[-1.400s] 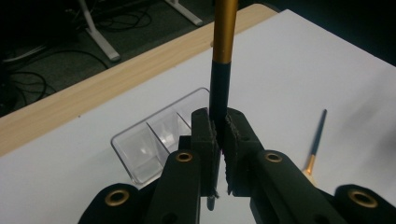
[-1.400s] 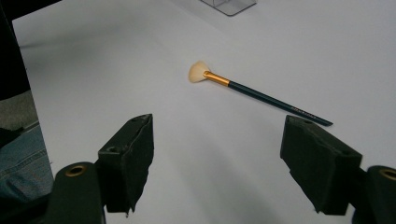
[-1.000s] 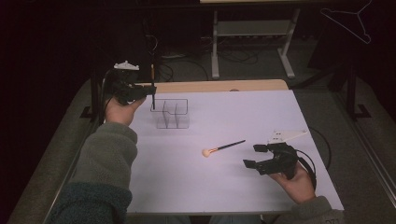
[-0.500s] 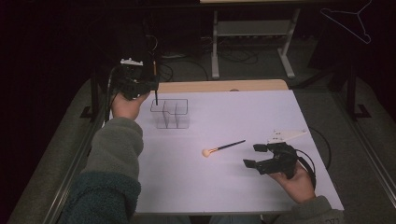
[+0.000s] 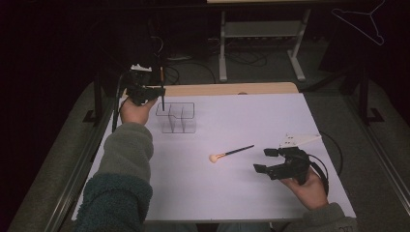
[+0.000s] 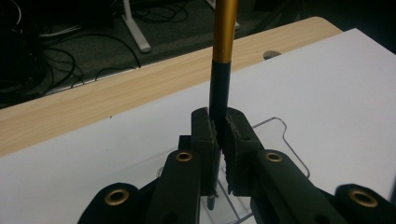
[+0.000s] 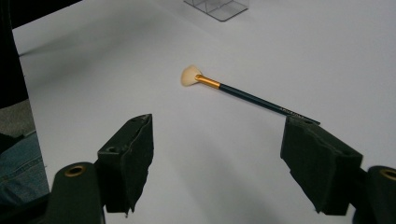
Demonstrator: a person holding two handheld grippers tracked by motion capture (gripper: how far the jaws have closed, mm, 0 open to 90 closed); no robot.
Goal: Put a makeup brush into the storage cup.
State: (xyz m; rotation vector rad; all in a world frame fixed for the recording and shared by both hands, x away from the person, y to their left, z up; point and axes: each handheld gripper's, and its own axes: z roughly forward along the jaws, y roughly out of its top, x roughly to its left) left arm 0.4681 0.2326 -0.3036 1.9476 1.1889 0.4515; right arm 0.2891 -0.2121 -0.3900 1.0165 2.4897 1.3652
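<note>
A dark-handled brush [image 5: 162,94] with a gold ferrule stands upright at upper left, its lower tip above the clear divided organizer [image 5: 177,117]; a second, pale-tufted brush [image 5: 231,153] lies flat mid-frame.

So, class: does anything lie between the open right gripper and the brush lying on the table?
Nothing visible does. The right gripper faces the brush across bare white table; its jaws stand open, apart from it.
</note>
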